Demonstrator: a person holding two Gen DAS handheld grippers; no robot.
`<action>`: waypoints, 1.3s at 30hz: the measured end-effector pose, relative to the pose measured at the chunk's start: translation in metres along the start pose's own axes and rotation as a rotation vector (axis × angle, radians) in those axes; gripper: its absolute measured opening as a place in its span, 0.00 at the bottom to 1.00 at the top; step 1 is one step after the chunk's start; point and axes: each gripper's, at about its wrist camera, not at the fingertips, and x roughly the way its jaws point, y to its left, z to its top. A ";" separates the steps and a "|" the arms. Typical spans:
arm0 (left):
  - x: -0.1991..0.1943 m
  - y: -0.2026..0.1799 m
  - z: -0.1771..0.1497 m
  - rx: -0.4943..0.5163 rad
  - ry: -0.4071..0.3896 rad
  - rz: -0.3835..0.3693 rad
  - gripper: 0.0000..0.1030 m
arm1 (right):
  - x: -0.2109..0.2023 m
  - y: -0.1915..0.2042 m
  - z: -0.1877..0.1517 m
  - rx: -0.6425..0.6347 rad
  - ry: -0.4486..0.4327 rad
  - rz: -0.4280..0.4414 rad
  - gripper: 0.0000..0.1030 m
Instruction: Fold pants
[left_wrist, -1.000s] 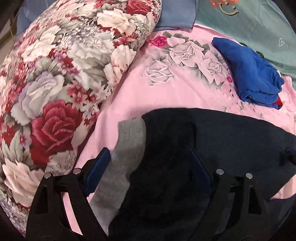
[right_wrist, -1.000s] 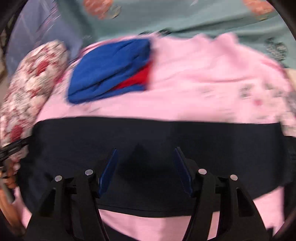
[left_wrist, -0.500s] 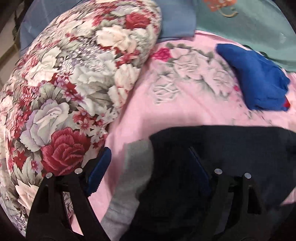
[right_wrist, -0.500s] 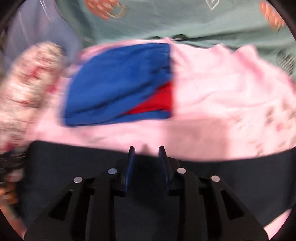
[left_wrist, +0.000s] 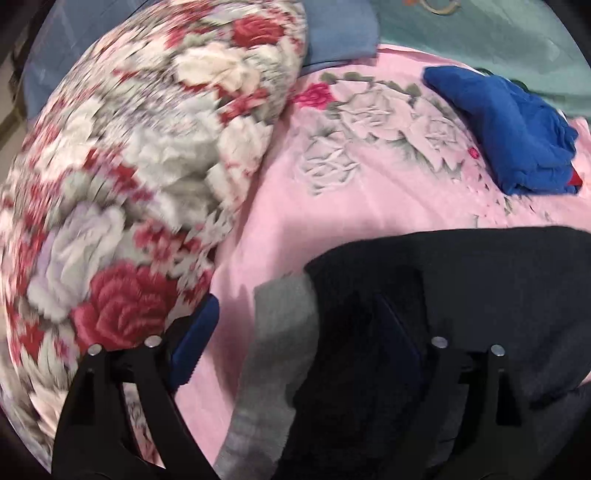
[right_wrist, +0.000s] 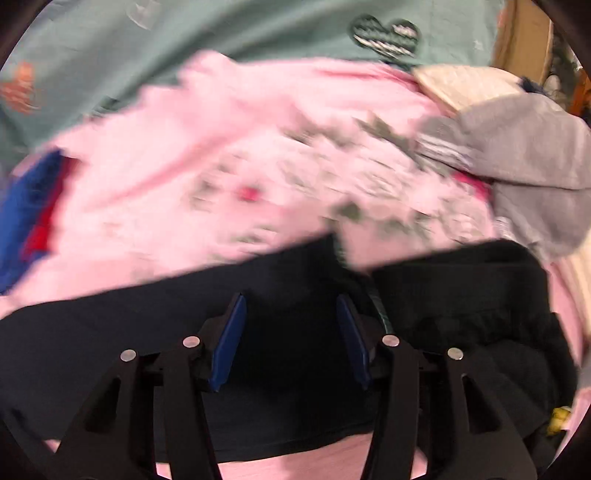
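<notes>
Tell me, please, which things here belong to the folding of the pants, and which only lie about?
For the job:
- dark pants, spread on the pink blanket
- left claw, open
- right claw, open

Only lying about:
- floral pillow
- folded blue garment
- grey garment
- teal sheet

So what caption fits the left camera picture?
Open left claw hovers over dark navy fabric pants beside a big rose-print pillow.
</notes>
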 end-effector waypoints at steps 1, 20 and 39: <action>0.003 -0.004 0.002 0.022 0.006 0.003 0.86 | -0.003 0.024 0.000 -0.067 -0.018 0.048 0.63; 0.018 -0.053 0.024 0.308 -0.015 -0.100 0.03 | 0.047 0.241 -0.007 -0.637 0.130 0.354 0.38; -0.152 -0.009 -0.053 0.207 -0.320 -0.245 0.02 | -0.152 0.172 -0.081 -0.561 -0.073 0.610 0.07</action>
